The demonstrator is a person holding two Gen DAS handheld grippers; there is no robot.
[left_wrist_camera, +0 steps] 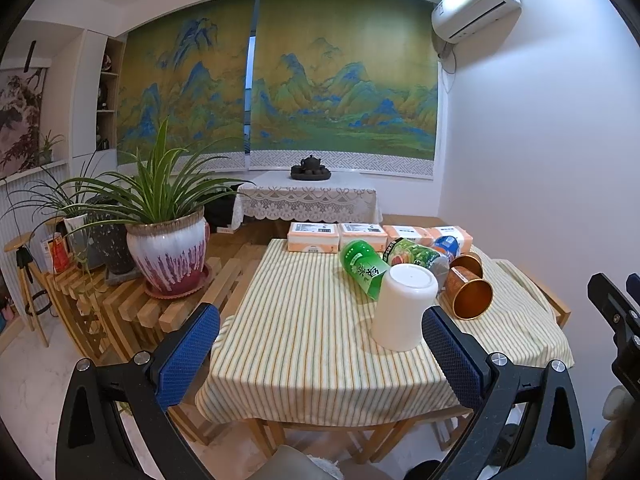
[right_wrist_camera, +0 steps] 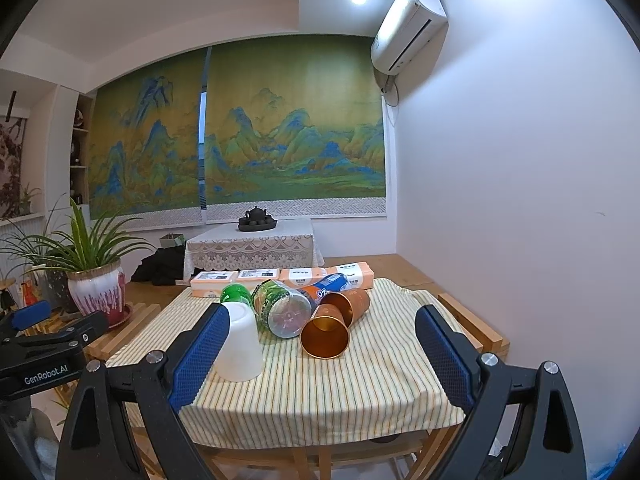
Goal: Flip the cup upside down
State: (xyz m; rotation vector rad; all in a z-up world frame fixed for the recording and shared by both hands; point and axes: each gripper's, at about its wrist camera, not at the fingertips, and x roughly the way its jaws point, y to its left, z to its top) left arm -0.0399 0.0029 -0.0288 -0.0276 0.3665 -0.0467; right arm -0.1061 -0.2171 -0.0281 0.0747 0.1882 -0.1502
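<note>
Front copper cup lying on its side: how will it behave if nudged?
The front copper cup lies on its side on the striped cloth, so it will probably roll, curving since it tapers. It looks like thin metal, likely light and rigid. The second copper cup behind may block it.

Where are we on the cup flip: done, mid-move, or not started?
The white cup already stands mouth-down on the striped cloth, its flat base up, so that flip looks done. Nothing is in hand: the left gripper and right gripper are both open and empty. Two copper cups lie on their sides beside the bottles; if they count, they are left.
</note>
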